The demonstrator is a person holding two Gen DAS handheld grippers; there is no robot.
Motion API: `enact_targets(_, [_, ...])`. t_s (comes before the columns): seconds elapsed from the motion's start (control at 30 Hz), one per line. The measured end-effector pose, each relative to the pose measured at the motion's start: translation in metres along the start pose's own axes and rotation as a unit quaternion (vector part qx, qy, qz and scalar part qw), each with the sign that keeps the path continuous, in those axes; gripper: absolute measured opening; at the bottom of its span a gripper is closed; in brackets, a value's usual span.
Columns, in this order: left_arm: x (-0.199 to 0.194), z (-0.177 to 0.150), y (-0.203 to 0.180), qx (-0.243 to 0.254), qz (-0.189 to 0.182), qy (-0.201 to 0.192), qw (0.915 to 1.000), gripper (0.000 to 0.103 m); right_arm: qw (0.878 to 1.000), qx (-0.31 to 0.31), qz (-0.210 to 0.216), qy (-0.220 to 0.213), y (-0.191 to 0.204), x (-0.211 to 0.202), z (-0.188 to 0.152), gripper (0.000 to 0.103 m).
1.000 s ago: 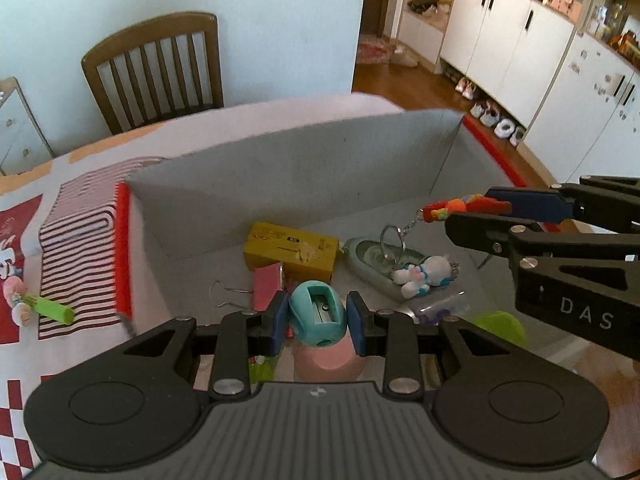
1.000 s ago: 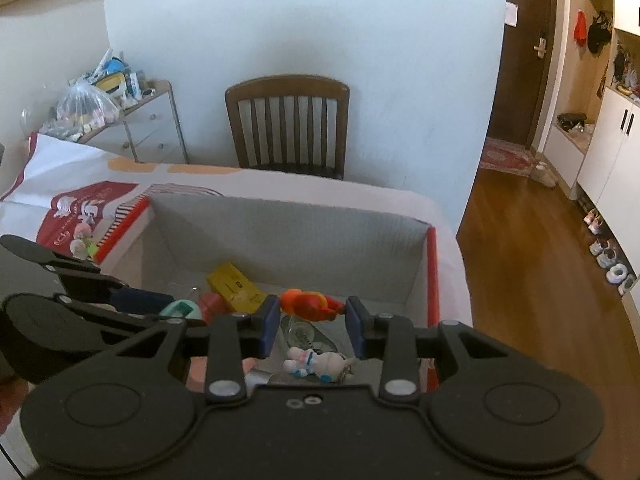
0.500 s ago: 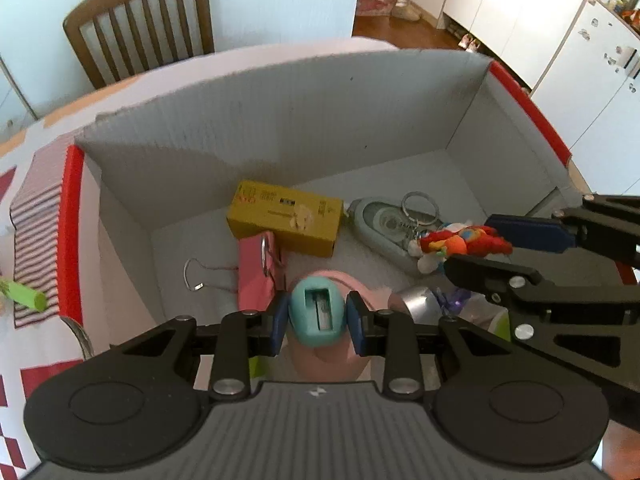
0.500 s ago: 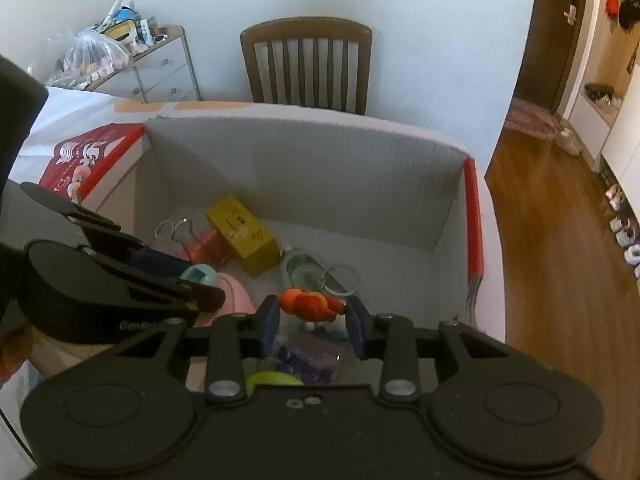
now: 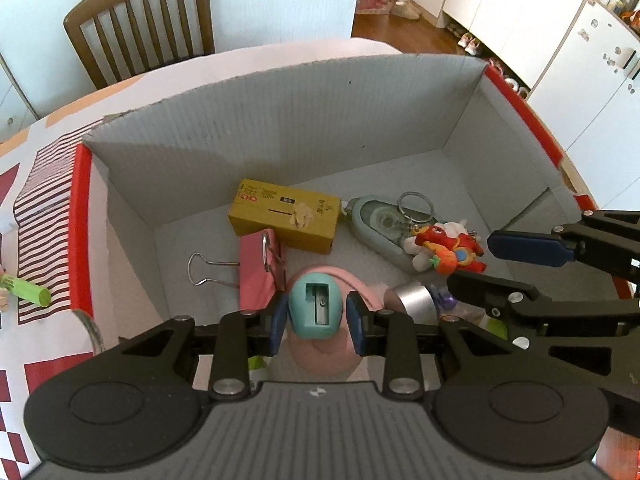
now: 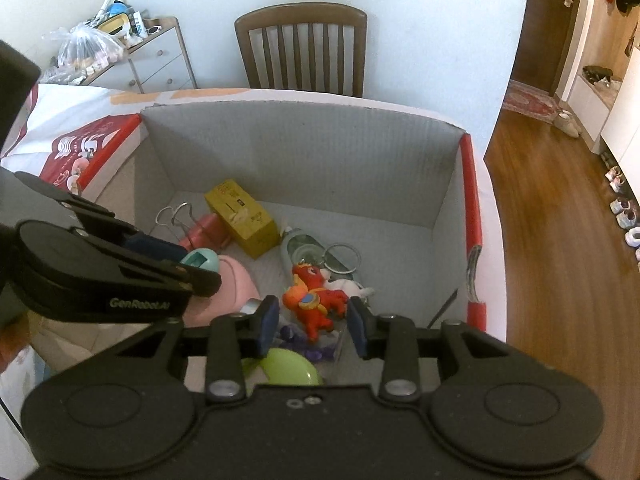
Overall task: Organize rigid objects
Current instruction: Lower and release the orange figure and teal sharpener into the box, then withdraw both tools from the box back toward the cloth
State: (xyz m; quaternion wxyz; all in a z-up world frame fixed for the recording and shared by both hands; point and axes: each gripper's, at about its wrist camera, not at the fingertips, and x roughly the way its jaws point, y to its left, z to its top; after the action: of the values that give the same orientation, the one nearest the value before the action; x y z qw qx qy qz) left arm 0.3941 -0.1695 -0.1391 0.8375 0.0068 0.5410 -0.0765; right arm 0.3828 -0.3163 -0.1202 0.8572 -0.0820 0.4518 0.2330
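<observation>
My left gripper (image 5: 316,318) is shut on a teal pencil sharpener (image 5: 316,311) and holds it over the grey cardboard box (image 5: 280,120), above a pink round object (image 5: 324,356). My right gripper (image 6: 312,322) is open over the box's right half. The red-orange toy figure (image 6: 314,300) lies in the box on a white plush keychain (image 6: 352,286), free of the pads. From the left wrist view the toy (image 5: 452,250) lies beside the right gripper (image 5: 480,264).
In the box lie a yellow carton (image 5: 284,216), a pink binder clip (image 5: 258,272), a grey-green tape dispenser (image 5: 380,228), a silver cylinder (image 5: 414,298) and a green object (image 6: 288,368). A green item (image 5: 28,290) lies on the table left of the box. A wooden chair (image 6: 302,48) stands behind.
Both grippers moved forward and down over the box. My right gripper opened and the red-orange toy dropped into the box. The left gripper kept hold of the sharpener.
</observation>
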Motion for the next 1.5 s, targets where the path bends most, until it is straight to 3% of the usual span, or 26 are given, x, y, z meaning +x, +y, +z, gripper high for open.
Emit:
enact_targets(0.47, [-0.060, -0.023, -0.001, -0.004, -0.022, -0.071, 0.9972, 0.031, 0.999, 0.002, 0.005, -0.032, 0.013, -0.040, -0.002, 0.041])
enact_targets(0.77, [-0.108, -0.044, -0.001, 0.008, -0.004, -0.132, 0.9913, 0.031, 0.998, -0.005, 0.006, -0.059, 0.030, -0.072, -0.005, 0.057])
enact_targets(1.17, [-0.149, -0.074, 0.022, -0.025, -0.014, -0.179, 0.9835, 0.031, 0.996, 0.002, 0.018, -0.087, 0.056, -0.100, -0.015, 0.065])
enact_targets(1.2, [-0.153, -0.078, 0.024, -0.025, -0.012, -0.184, 0.9825, 0.032, 0.996, 0.001, 0.018, -0.090, 0.059, -0.102, -0.016, 0.067])
enact_targets(1.3, [-0.163, -0.089, 0.031, -0.028, -0.005, -0.200, 0.9795, 0.061, 0.995, -0.002, 0.018, -0.097, 0.069, -0.108, -0.020, 0.069])
enact_targets(1.43, [-0.173, -0.103, 0.045, -0.032, -0.007, -0.212, 0.9768, 0.064, 0.994, -0.005, 0.022, -0.104, 0.088, -0.112, -0.022, 0.074])
enact_targets(1.5, [-0.178, -0.112, 0.057, -0.040, -0.010, -0.211, 0.9765, 0.064, 0.994, -0.008, 0.020, -0.110, 0.100, -0.114, -0.022, 0.081])
